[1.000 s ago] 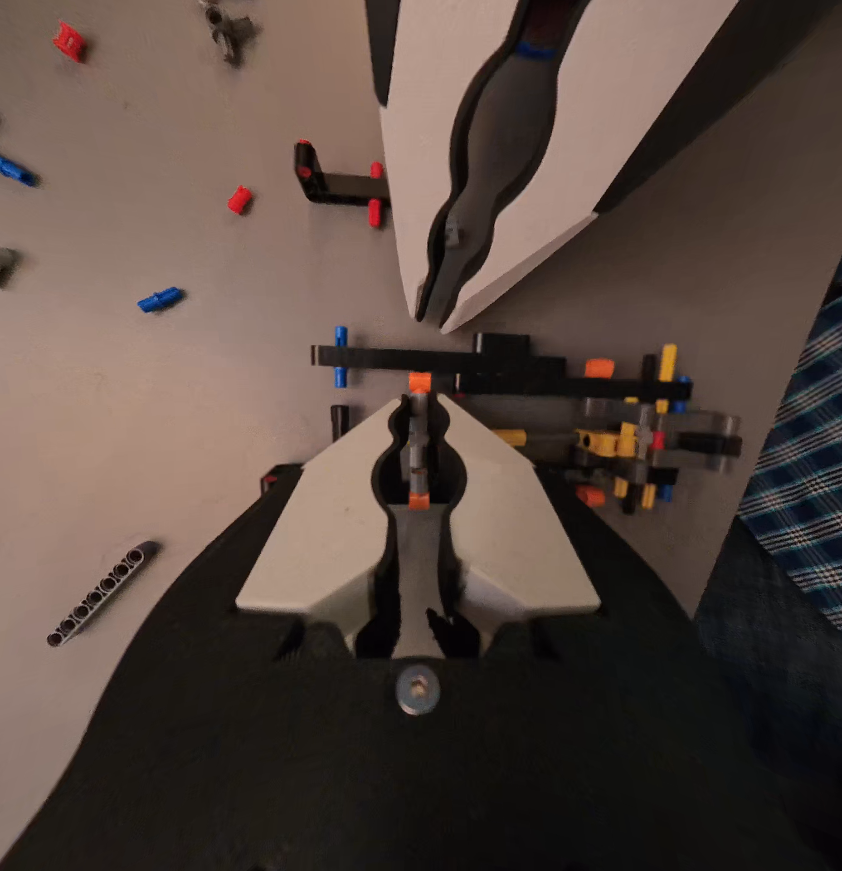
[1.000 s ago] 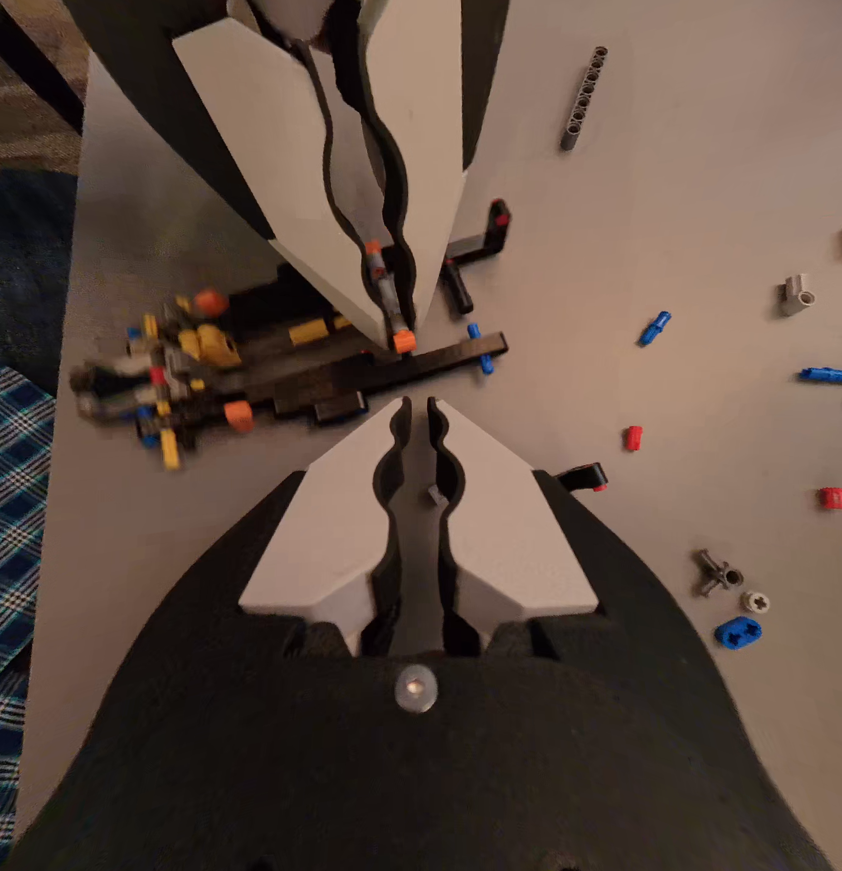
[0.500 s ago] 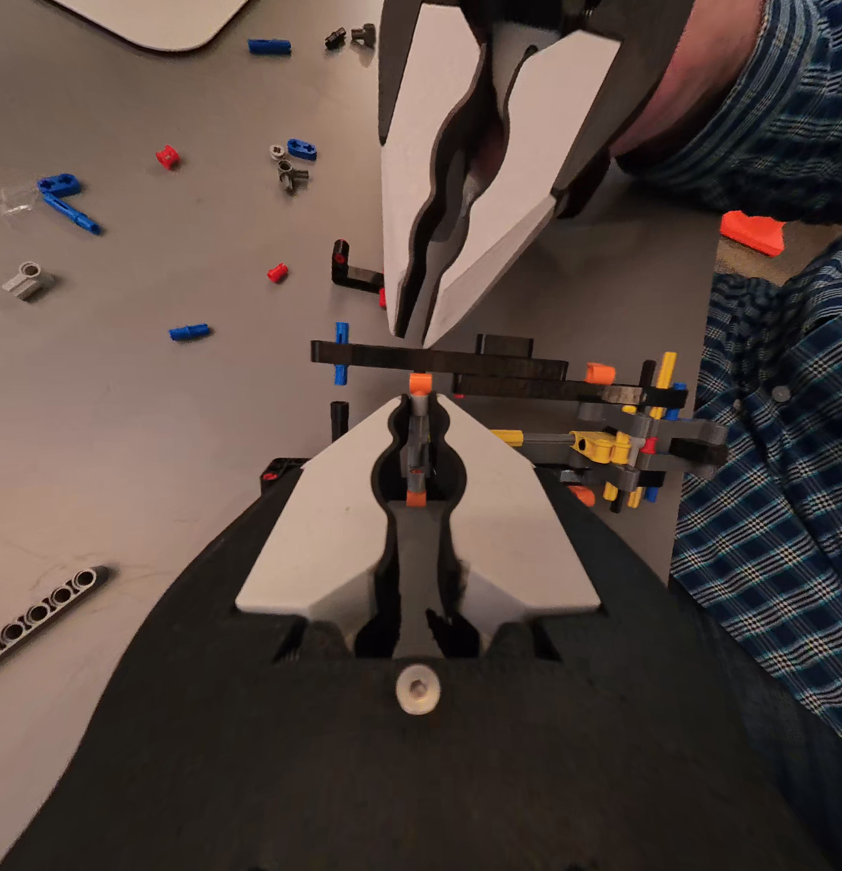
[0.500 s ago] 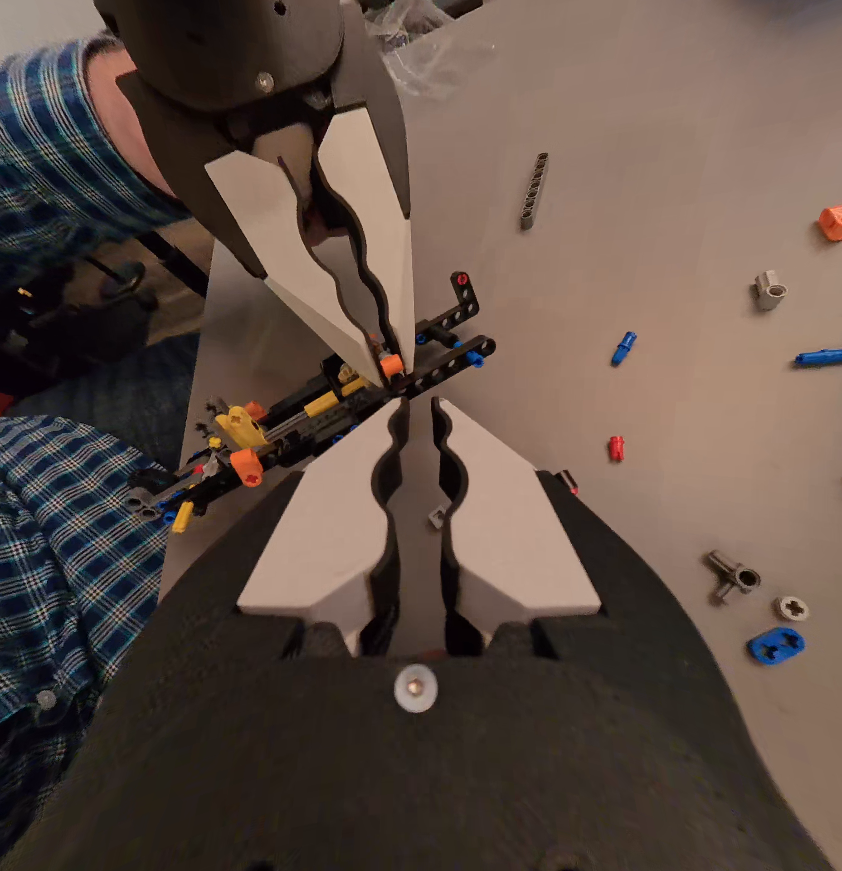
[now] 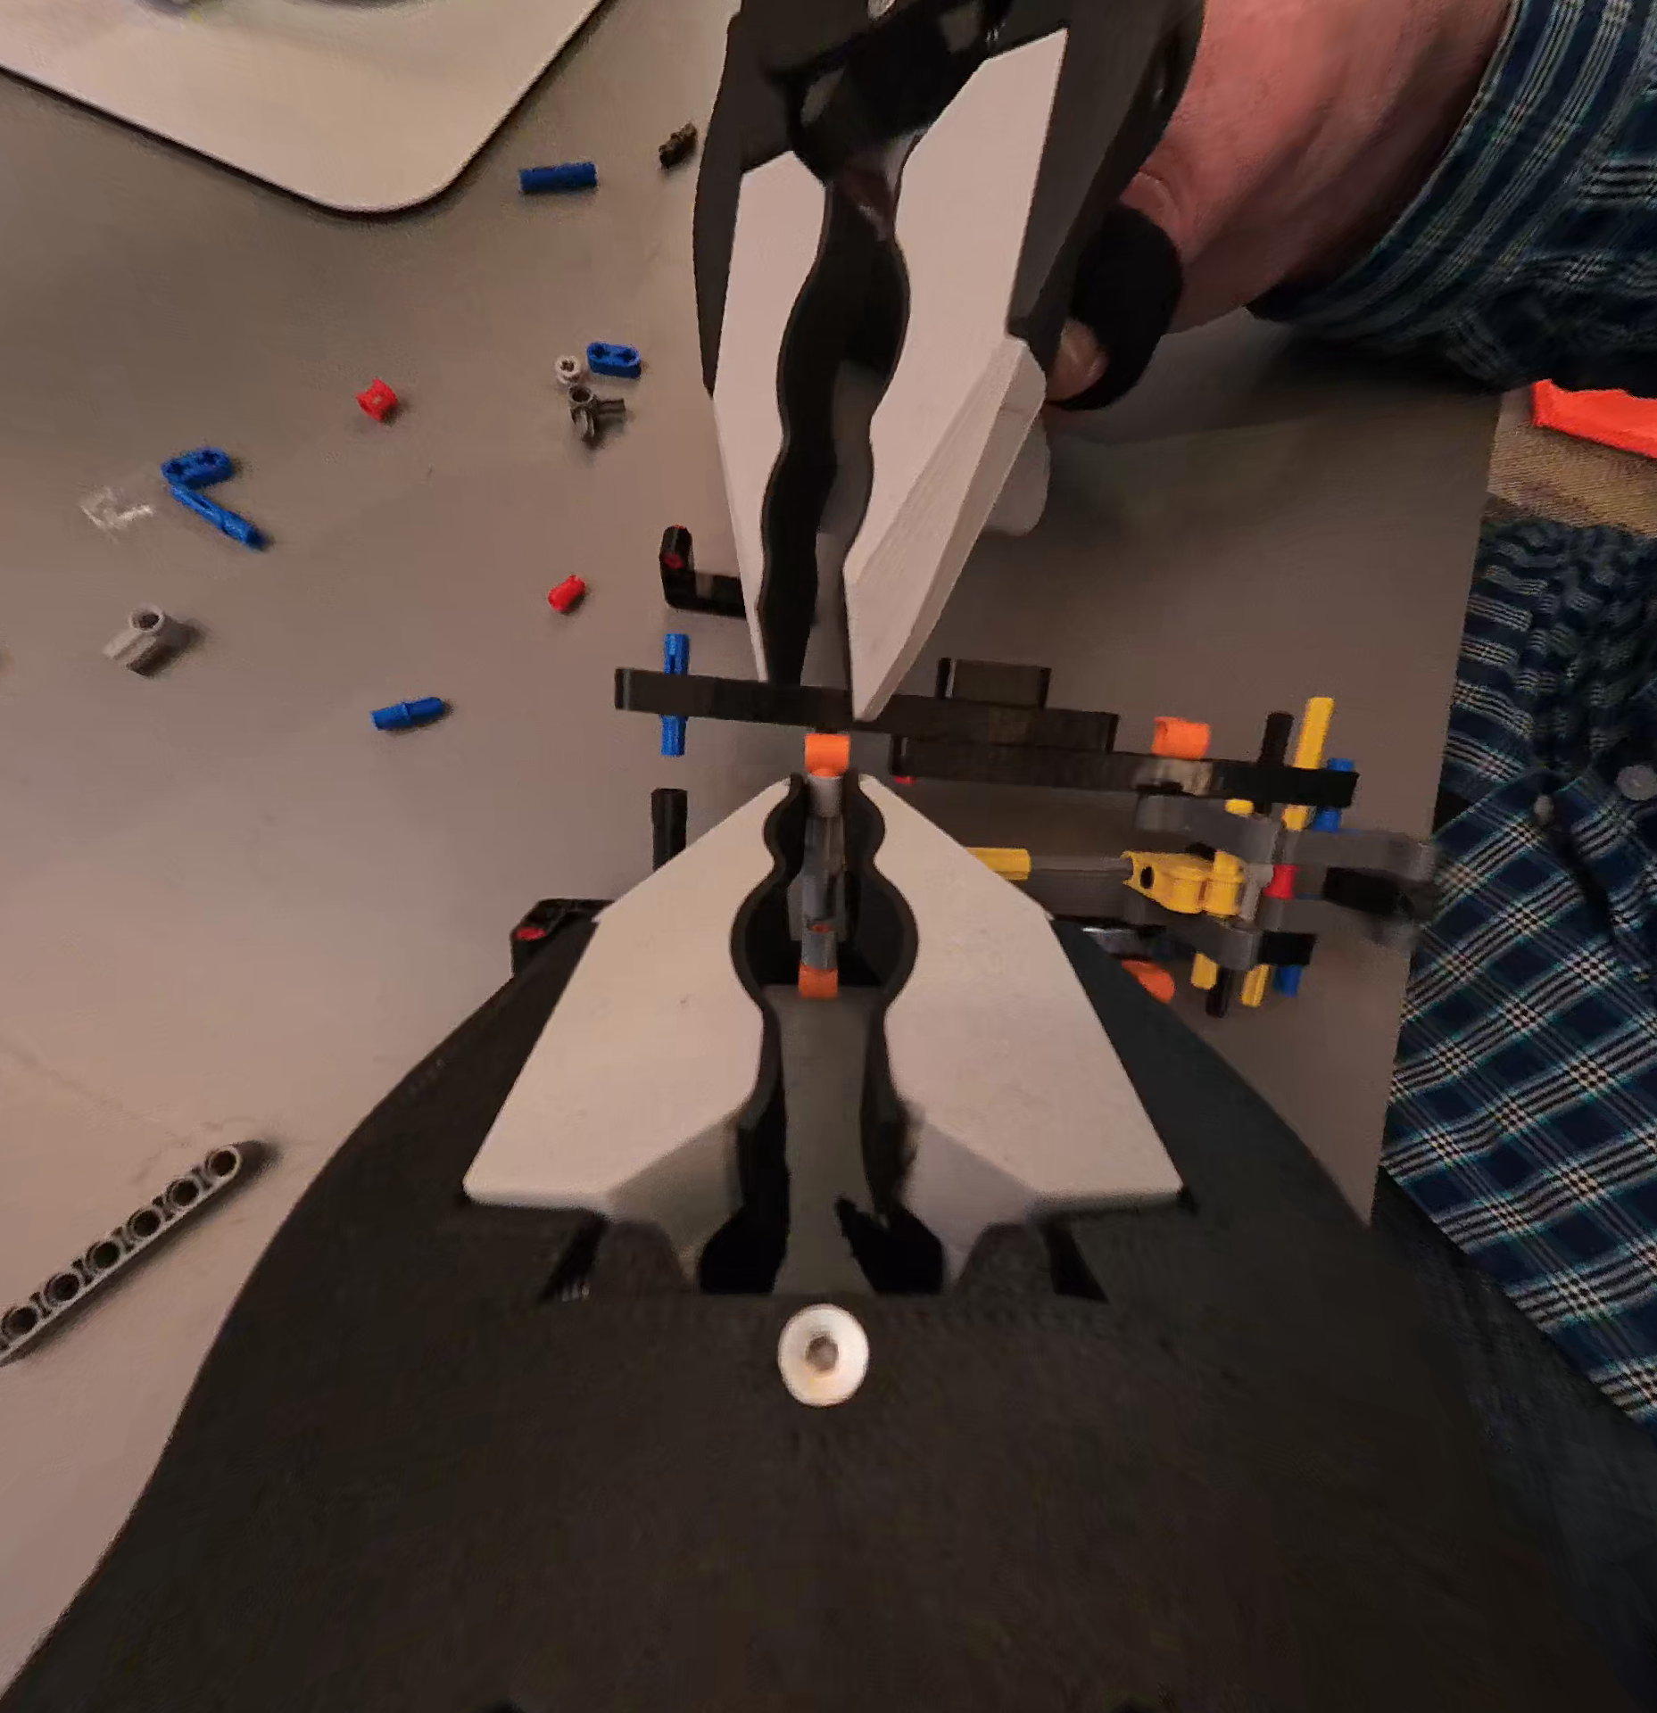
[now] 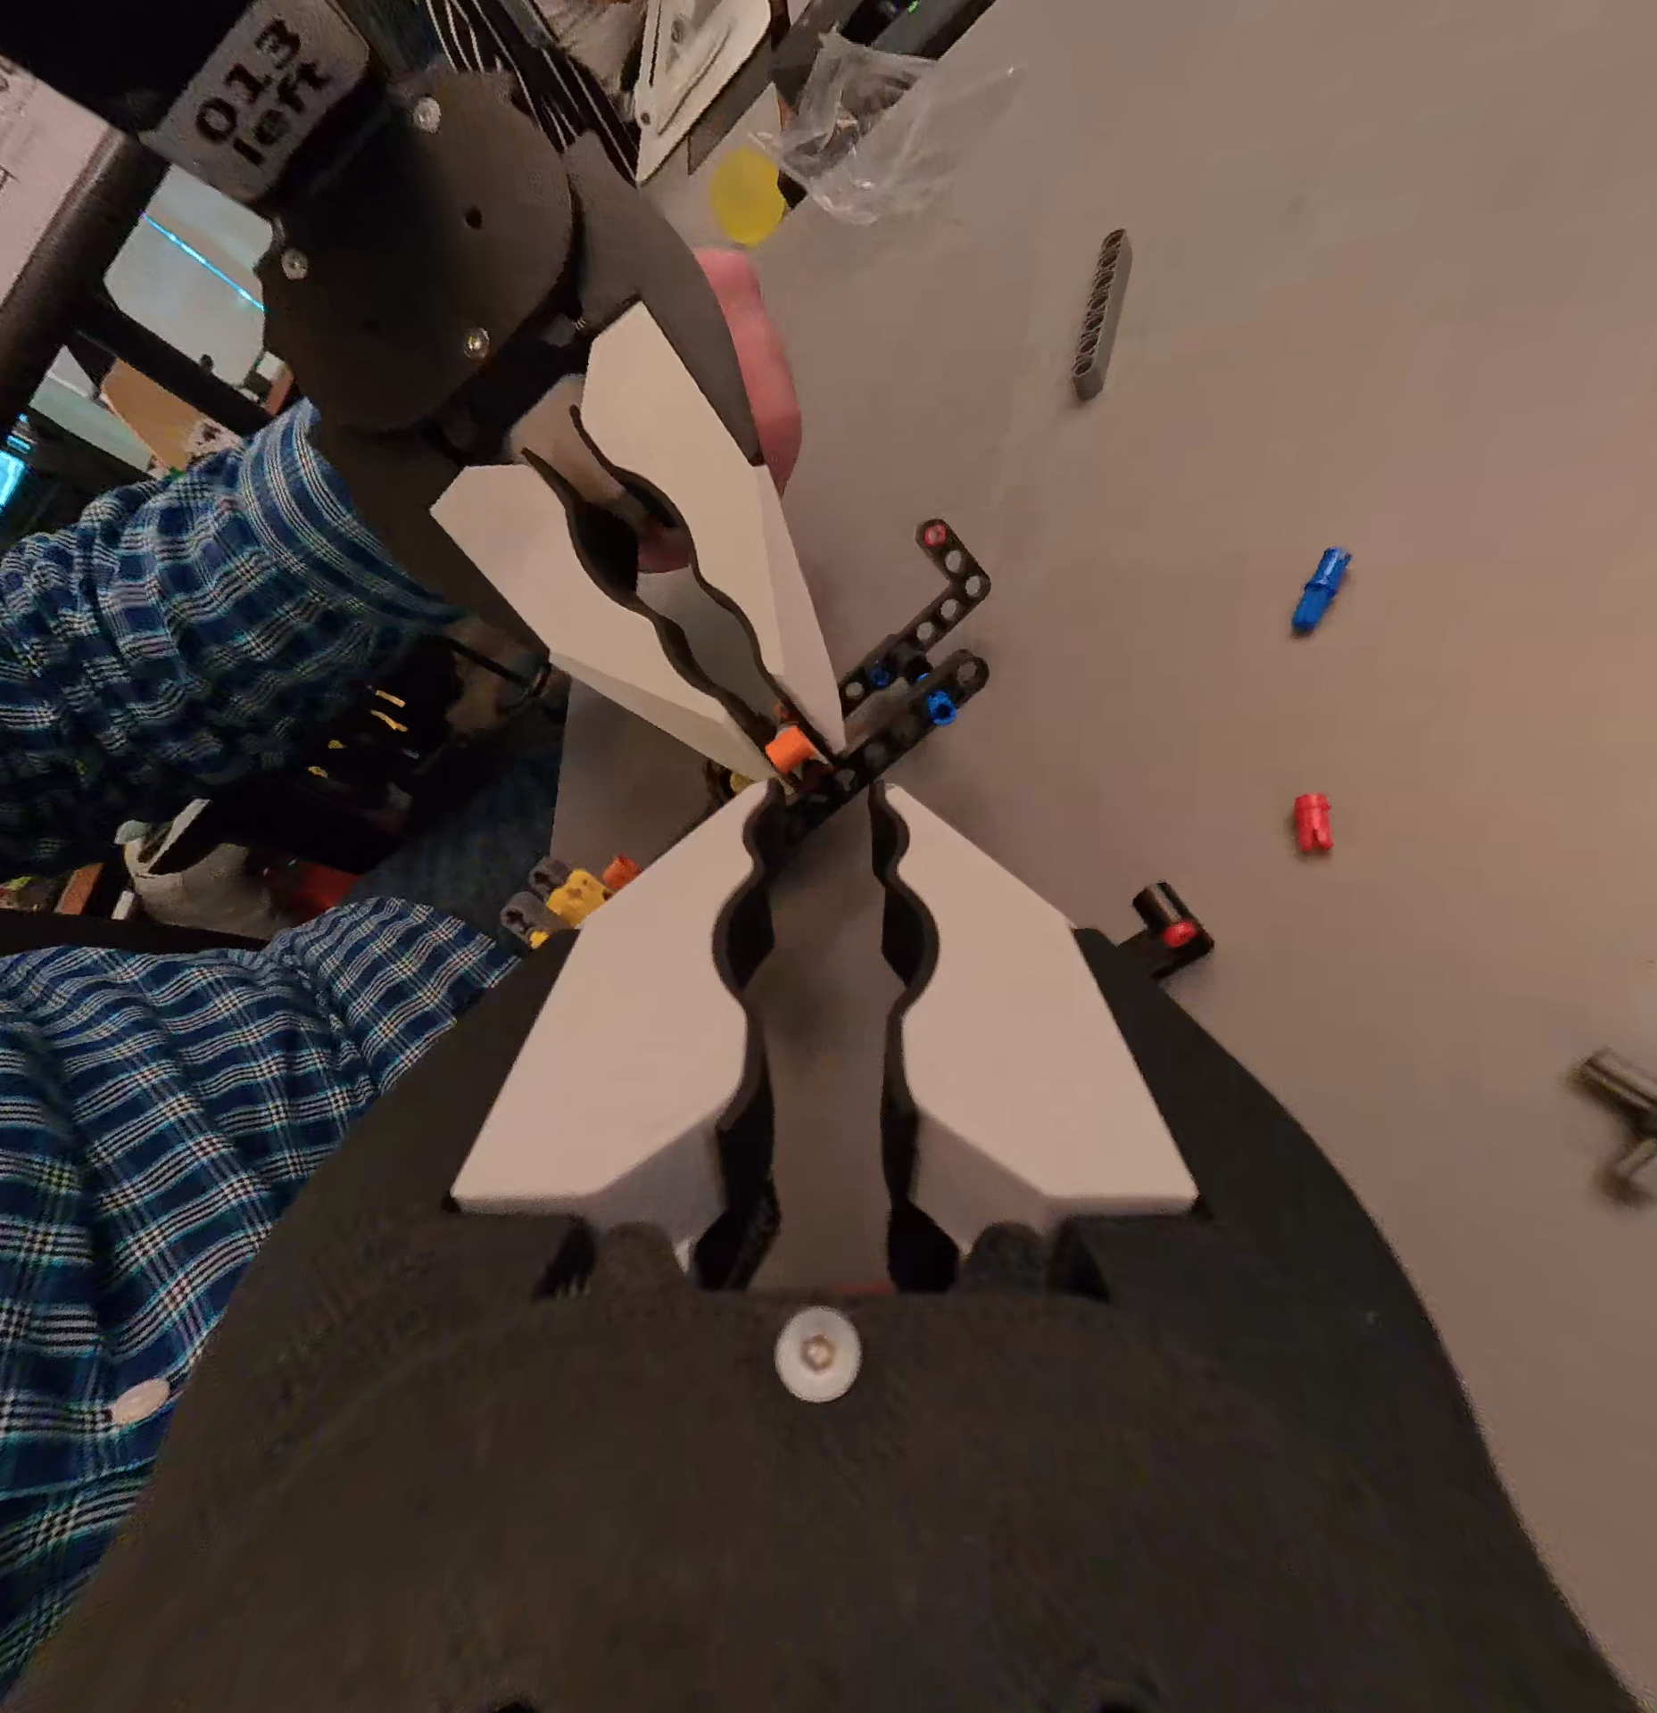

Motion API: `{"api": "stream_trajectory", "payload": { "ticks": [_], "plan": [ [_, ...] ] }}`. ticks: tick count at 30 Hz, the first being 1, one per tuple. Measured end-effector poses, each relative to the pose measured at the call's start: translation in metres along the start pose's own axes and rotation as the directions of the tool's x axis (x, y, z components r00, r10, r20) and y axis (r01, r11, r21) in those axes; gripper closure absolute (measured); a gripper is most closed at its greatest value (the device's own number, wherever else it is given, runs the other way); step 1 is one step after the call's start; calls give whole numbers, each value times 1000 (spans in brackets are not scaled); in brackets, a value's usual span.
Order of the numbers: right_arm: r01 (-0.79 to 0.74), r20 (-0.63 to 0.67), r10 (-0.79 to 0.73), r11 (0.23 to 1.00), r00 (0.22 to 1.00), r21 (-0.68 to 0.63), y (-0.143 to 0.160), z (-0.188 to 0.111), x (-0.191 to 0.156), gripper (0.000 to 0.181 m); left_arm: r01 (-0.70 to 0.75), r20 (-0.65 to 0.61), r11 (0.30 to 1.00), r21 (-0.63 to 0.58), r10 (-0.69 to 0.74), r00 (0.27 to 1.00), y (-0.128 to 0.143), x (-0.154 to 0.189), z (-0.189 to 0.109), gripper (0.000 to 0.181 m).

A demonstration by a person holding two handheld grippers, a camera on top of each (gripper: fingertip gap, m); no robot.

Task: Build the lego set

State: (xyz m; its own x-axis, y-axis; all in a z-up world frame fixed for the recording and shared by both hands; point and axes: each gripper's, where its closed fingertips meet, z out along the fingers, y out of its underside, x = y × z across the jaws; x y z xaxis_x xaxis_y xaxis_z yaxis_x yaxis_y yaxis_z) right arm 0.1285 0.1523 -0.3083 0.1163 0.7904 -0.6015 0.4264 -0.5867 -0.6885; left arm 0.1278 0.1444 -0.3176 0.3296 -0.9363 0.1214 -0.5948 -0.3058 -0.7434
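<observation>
The lego model (image 5: 1038, 751) lies on the grey worktop (image 5: 250, 881) at the middle of the left wrist view, its long axis running from 9 o'clock to 3 o'clock. Its 9 o'clock end is a thin black beam with a blue pin (image 5: 674, 691) through it. Its 3 o'clock end is a thick cluster of grey, yellow, orange, red and blue parts, close to the worktop's edge and a plaid shirt (image 5: 1547, 1020).

The left tongs (image 5: 824, 788) are closed on a short grey rod (image 5: 822, 881) with an orange cap at each end. The rod points straight ahead toward 12 o'clock, square to the beam, and its front cap touches the beam's near side.

The right tongs (image 6: 817, 793) stand a little open with the black beam (image 6: 861, 760) in the gap at their tips; I cannot tell whether they press it. In the left wrist view they (image 5: 820, 681) come down from 12 o'clock onto the beam's far side.

Loose pieces lie well apart on the worktop toward 9 and 10 o'clock: a blue peg (image 5: 407, 714), a red peg (image 5: 566, 593), a grey connector (image 5: 148, 638). A grey holed bar (image 5: 110, 1256) rests at 8 o'clock.
</observation>
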Motion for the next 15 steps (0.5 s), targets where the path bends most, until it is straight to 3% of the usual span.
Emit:
{"api": "stream_trajectory", "payload": {
  "ticks": [8,15],
  "plan": [
    [-18,80,10,996,997,93,-12,-11,-15,169,-83,77,995,45,80,994,-19,6,-8,176],
    [14,143,-49,973,989,232,-25,-39,-36,170,-257,230,966,30,244,942,-50,16,-20,176]
  ]
}}
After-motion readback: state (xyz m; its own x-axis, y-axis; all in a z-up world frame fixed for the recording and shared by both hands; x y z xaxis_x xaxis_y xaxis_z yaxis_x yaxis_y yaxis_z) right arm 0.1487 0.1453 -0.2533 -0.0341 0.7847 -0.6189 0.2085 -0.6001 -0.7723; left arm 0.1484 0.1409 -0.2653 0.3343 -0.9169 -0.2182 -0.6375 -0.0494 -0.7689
